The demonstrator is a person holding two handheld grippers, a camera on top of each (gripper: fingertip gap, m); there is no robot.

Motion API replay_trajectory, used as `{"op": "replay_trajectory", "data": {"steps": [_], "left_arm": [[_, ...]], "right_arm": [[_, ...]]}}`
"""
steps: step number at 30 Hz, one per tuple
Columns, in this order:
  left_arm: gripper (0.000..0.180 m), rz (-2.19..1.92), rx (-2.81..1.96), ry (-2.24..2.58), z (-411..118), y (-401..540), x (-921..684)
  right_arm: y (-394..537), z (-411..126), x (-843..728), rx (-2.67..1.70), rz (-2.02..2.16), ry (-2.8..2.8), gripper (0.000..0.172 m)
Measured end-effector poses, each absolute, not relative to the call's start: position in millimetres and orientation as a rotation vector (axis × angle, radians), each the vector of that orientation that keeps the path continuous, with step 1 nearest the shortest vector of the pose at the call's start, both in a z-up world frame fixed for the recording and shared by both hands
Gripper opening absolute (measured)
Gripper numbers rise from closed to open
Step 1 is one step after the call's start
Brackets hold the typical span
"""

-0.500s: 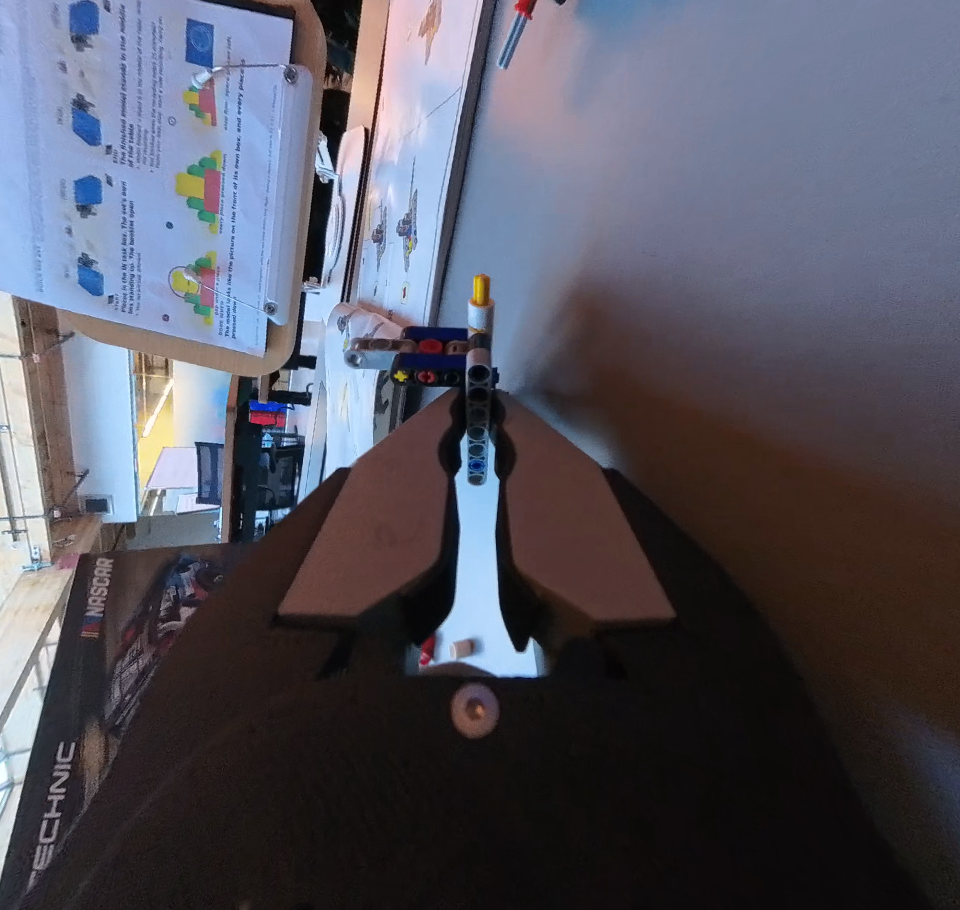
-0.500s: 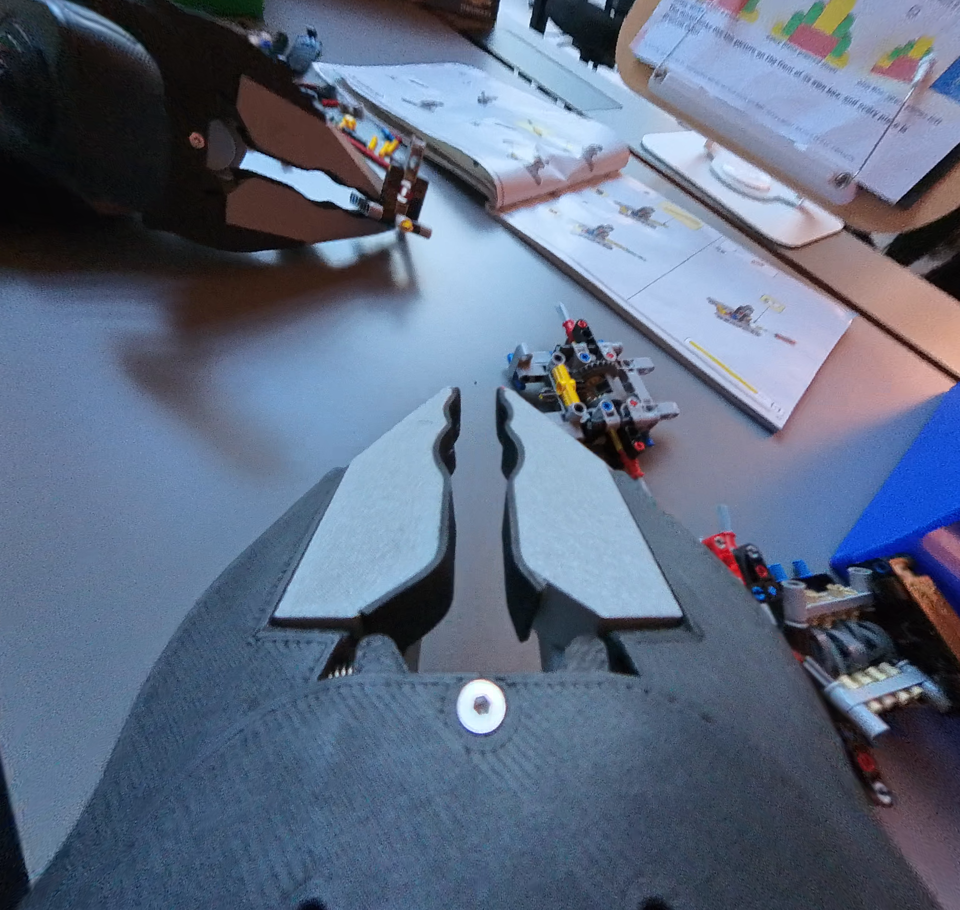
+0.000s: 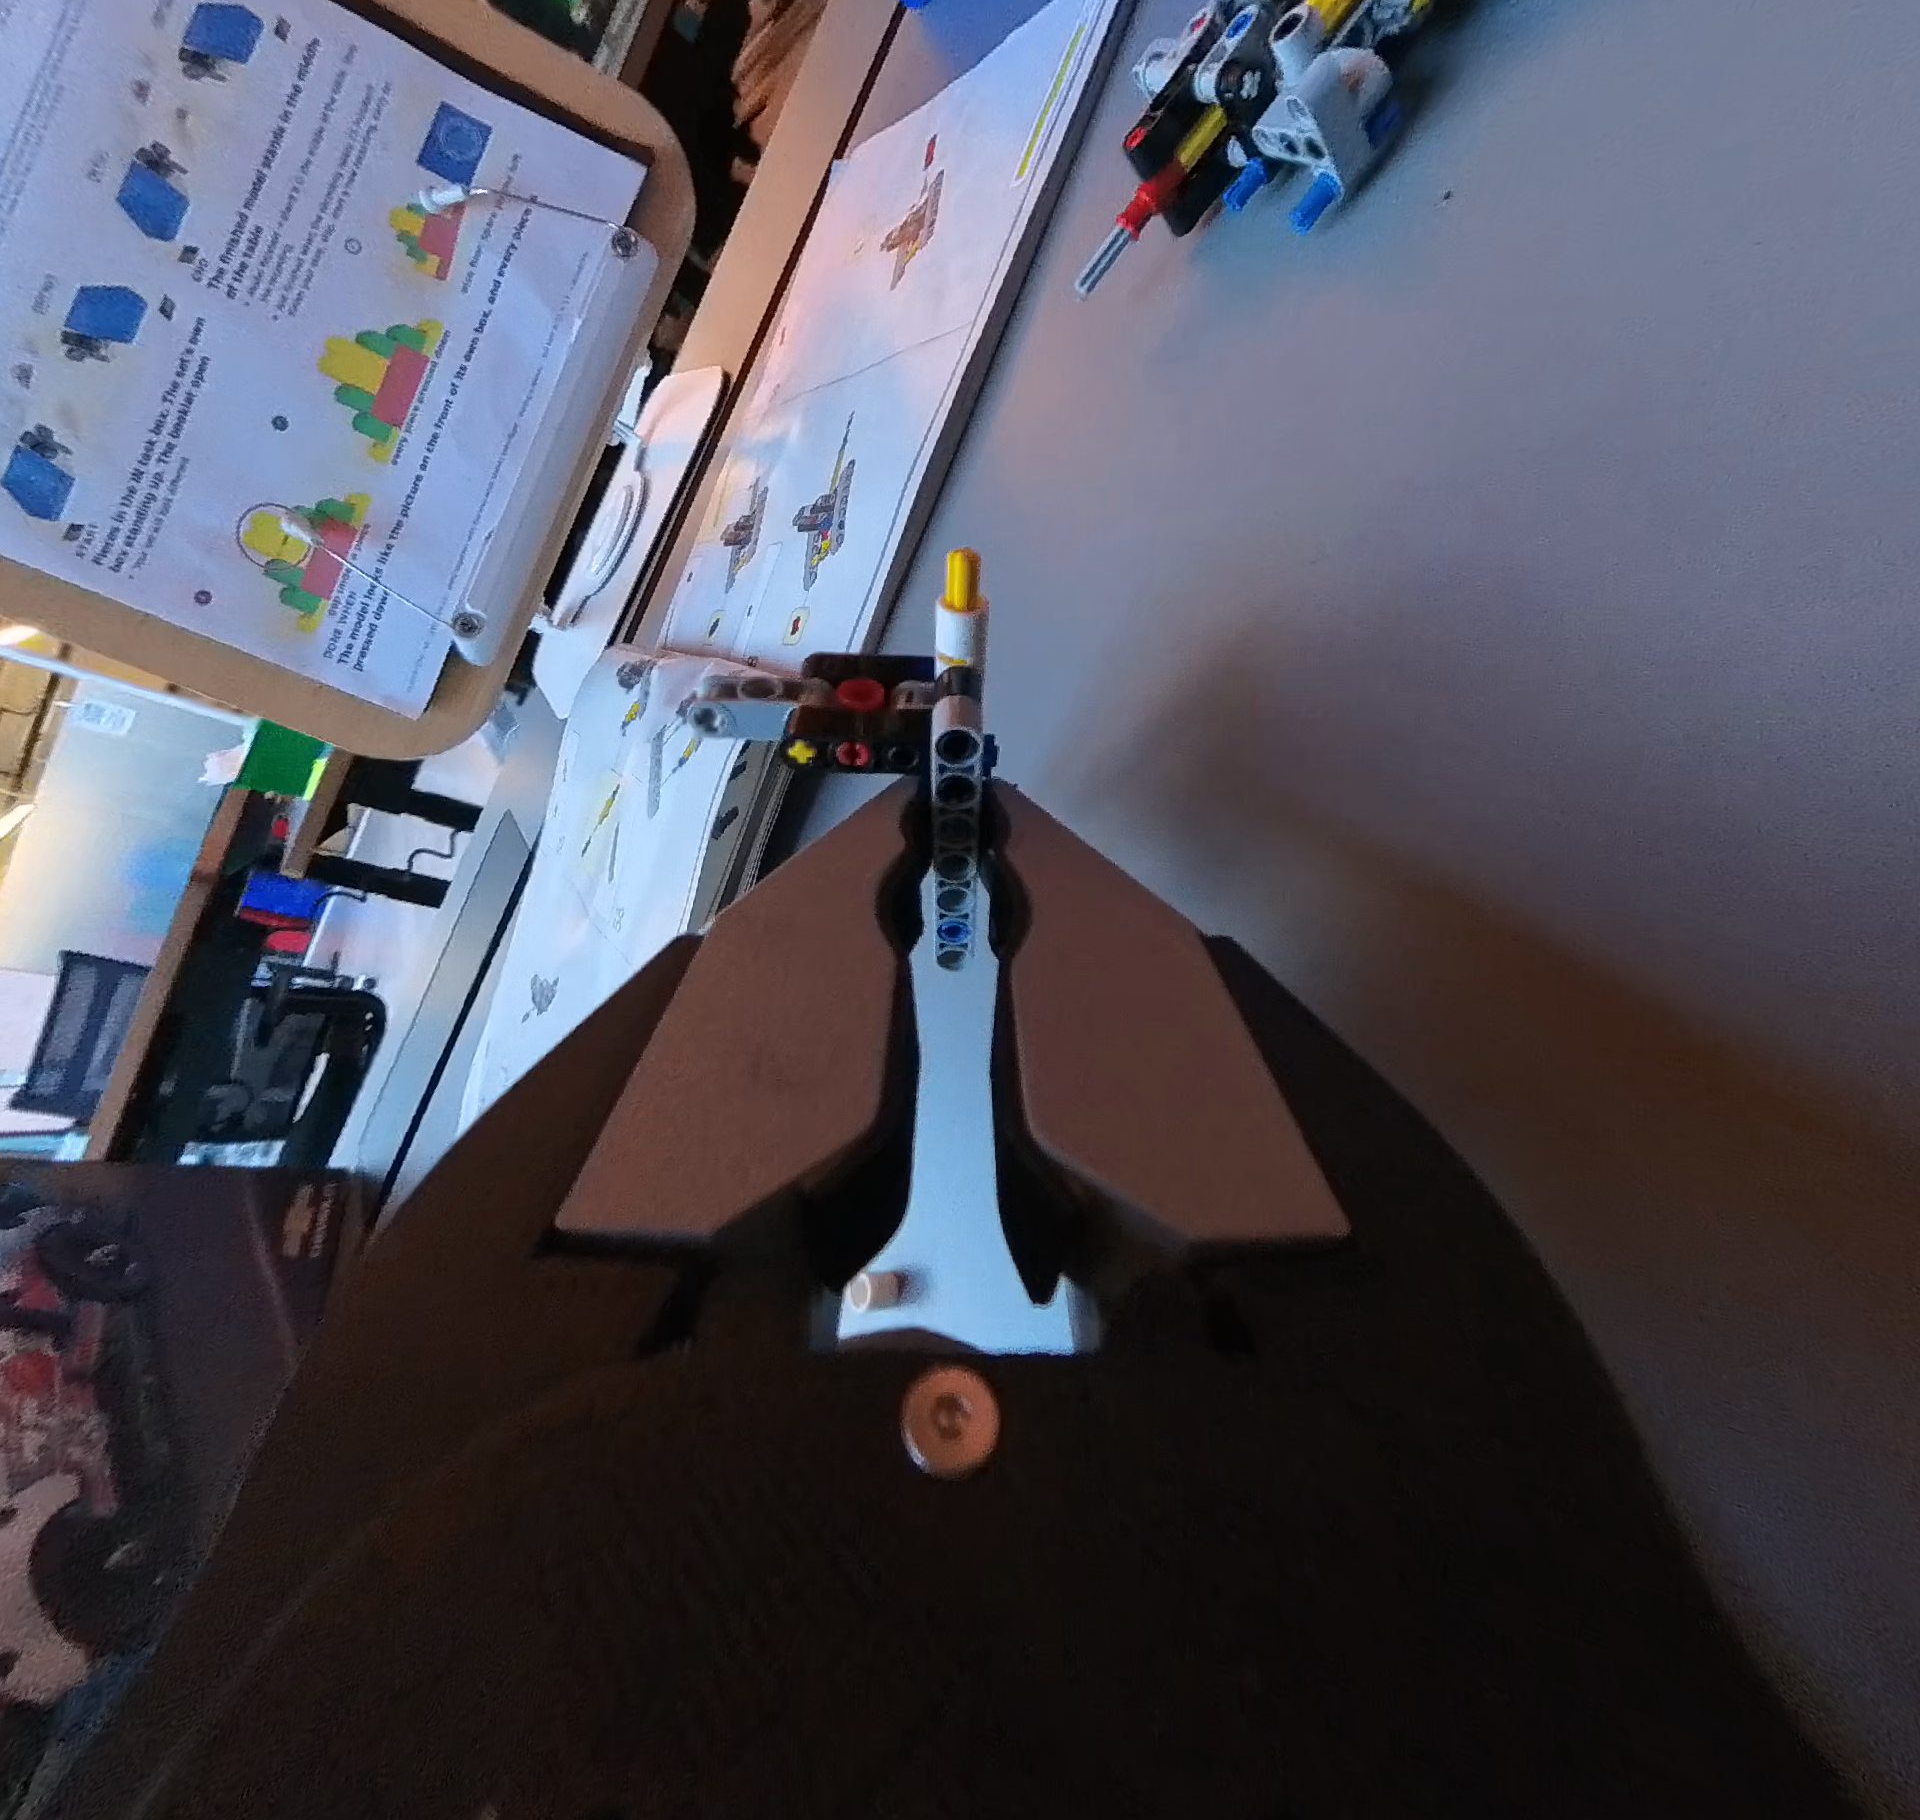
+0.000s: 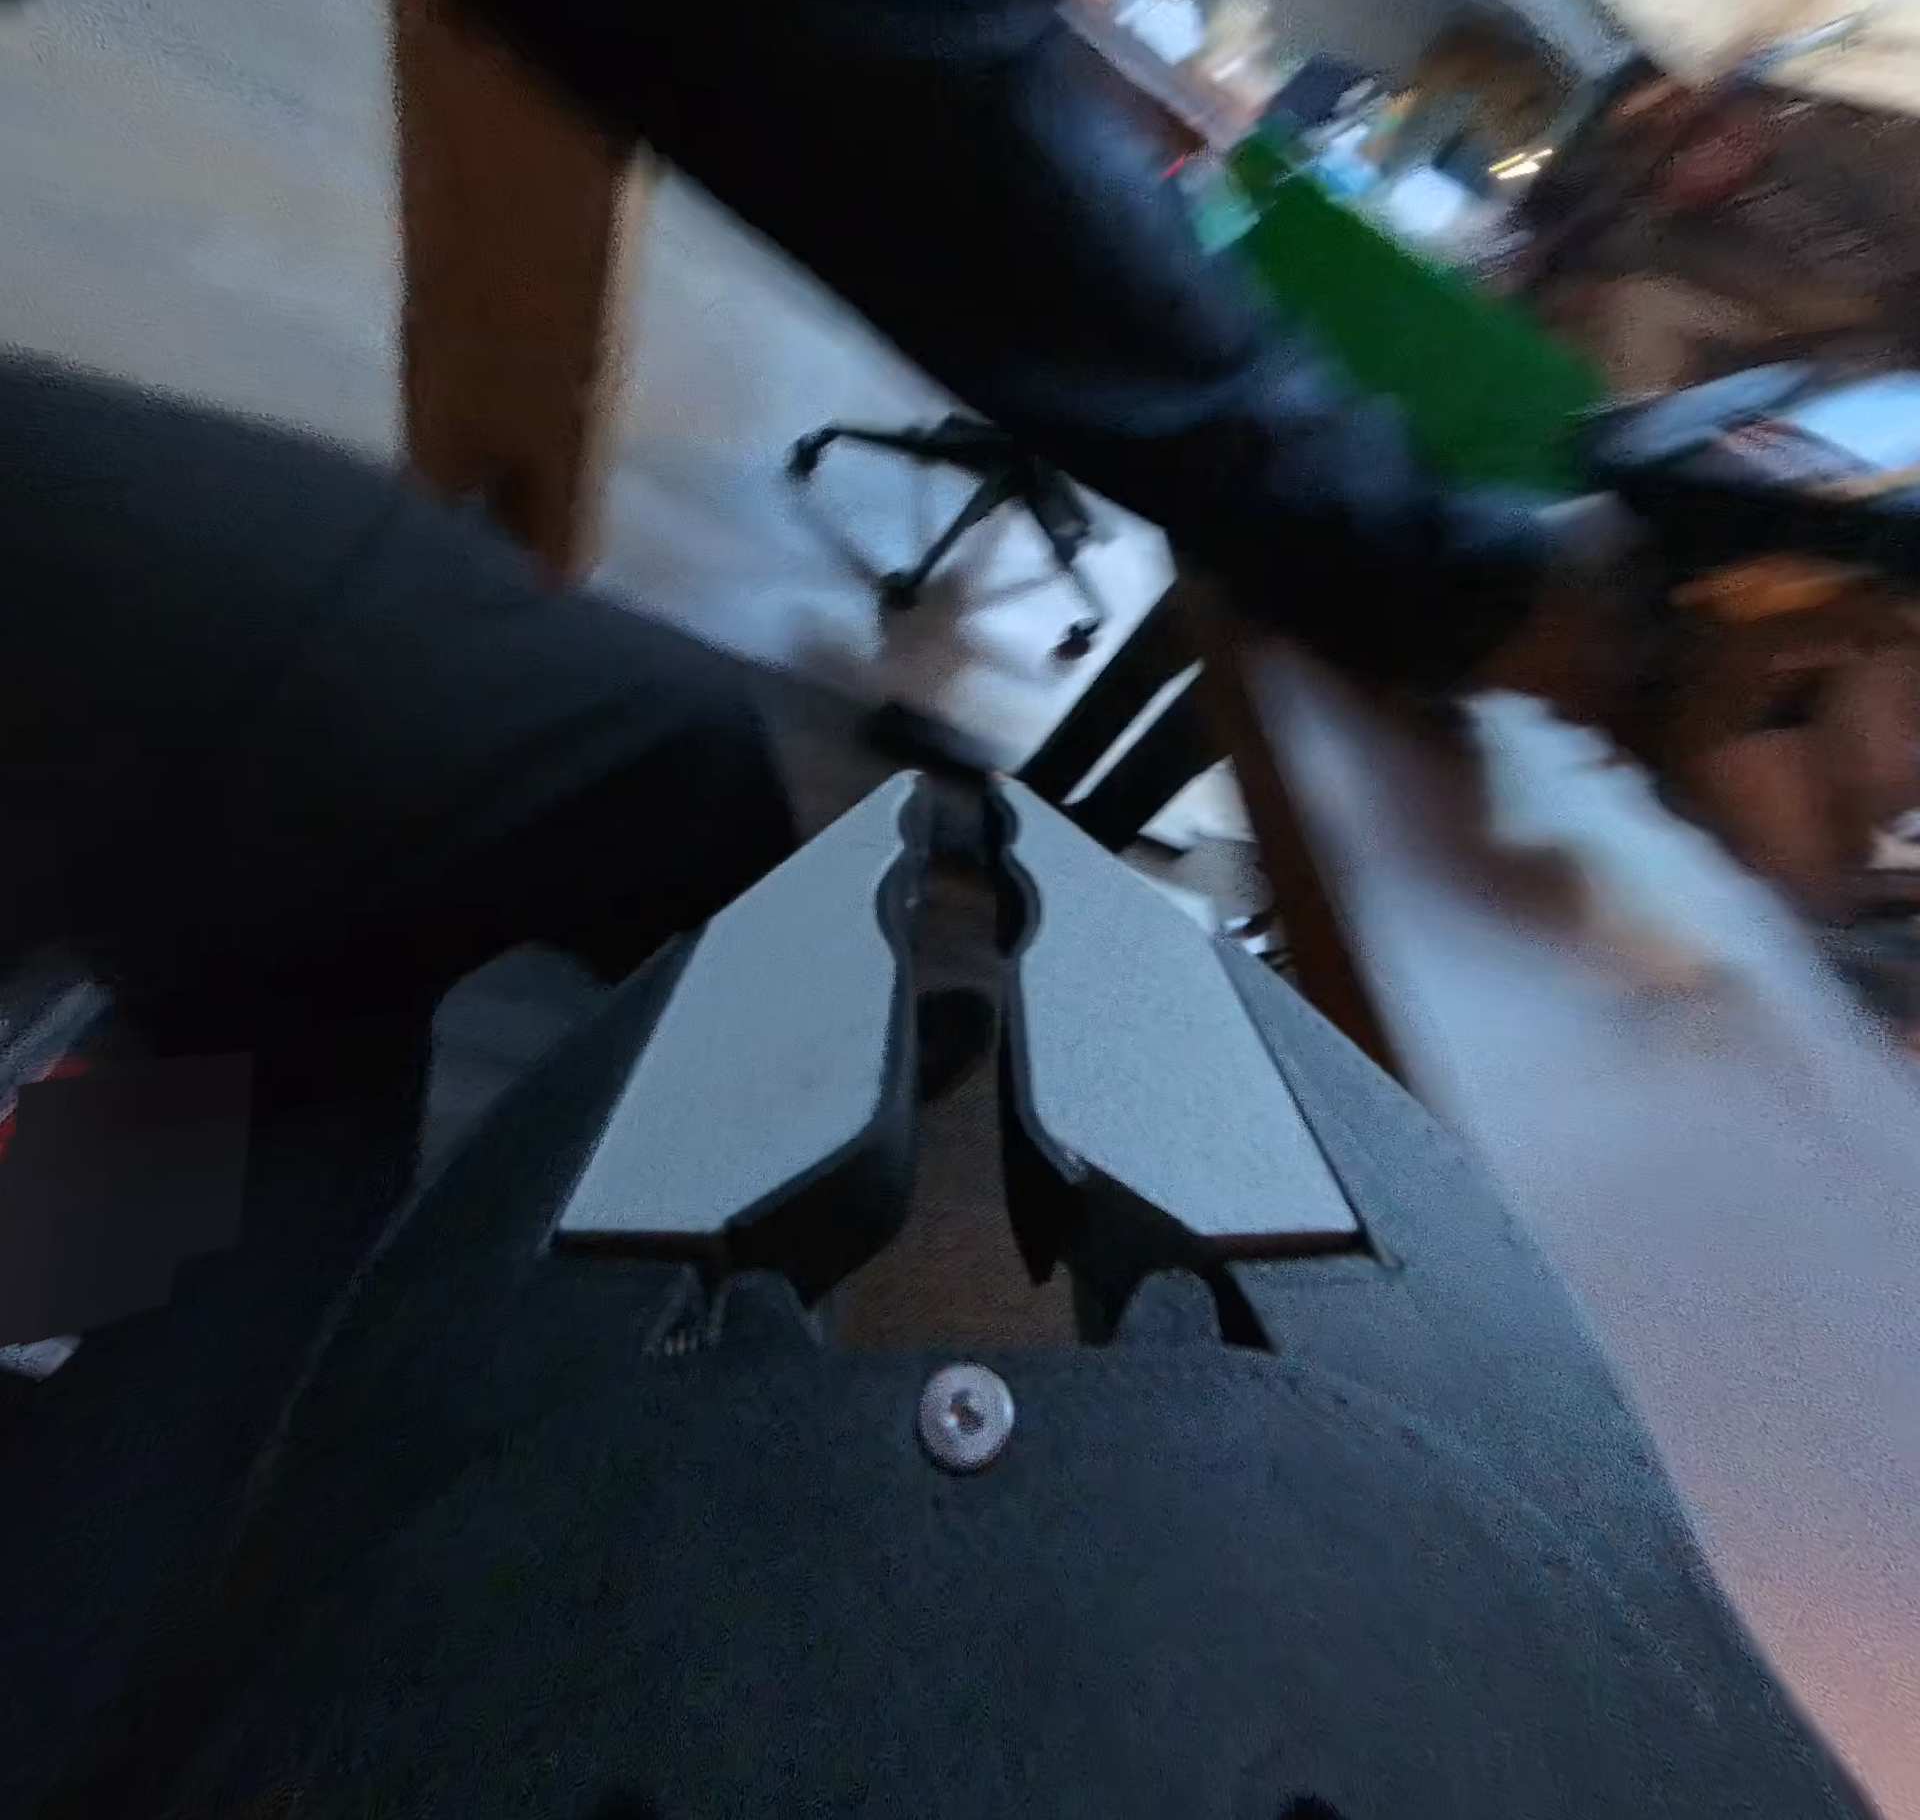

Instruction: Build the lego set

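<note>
Left wrist view: your left gripper (image 3: 958, 814) clamps grey holed beam (image 3: 956, 835) of small brick assembly (image 3: 852, 721); light, stiff, pin joints fragile. Right gripper (image 4: 958, 820) blurred, jaws slightly apart, empty.

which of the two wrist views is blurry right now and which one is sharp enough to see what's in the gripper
Right wrist view: heavy motion blur; only its own right gripper reads fairly clearly, jaws a little apart, nothing visible between them. Left wrist view: mostly sharp, warm and dim near the lens; the left gripper clamps a grey holed beam of a small brick assembly.
</note>
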State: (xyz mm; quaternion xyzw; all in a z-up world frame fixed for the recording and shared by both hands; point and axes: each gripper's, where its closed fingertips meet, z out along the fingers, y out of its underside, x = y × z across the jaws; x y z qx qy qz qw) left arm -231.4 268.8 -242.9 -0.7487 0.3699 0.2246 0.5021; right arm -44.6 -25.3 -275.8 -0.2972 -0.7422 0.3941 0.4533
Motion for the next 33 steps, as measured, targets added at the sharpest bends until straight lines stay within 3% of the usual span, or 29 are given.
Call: {"op": "replay_trajectory", "data": {"steps": [1, 3, 4, 9, 12, 15, 20, 33], "left_arm": [[0.004, 0.521, -1.807, 0.888, -242, 267, -235], [0.005, 0.478, -1.801, 0.887, -239, 262, -245], [0.005, 0.459, -1.801, 0.894, -239, 259, -250], [0.005, 0.521, -1.814, 0.977, -247, 245, -301], [0.004, 0.499, -1.817, 0.973, -246, 241, -325], [0.004, 0.414, -1.783, 0.936, -234, 240, -327], [0.004, 0.396, -1.733, 0.959, -225, 237, -319], [0.004, 0.372, -1.69, 0.925, -211, 235, -317]], "right_arm": [[-41, -319, -43, -0.745, 0.964, -1.923, 0.0], [-46, -416, -43, -0.883, 0.954, -2.128, 0.002], [-38, -464, -46, -0.996, 0.934, -2.223, 0.013], [36, -683, -89, -1.317, 0.672, -2.458, 0.026], [65, -793, -121, -1.423, 0.546, -2.506, 0.023], [81, -868, -141, -1.398, 0.406, -2.562, 0.019], [96, -922, -160, -1.409, 0.302, -2.641, 0.014], [101, -951, -161, -1.342, 0.228, -2.709, 0.011]]}}
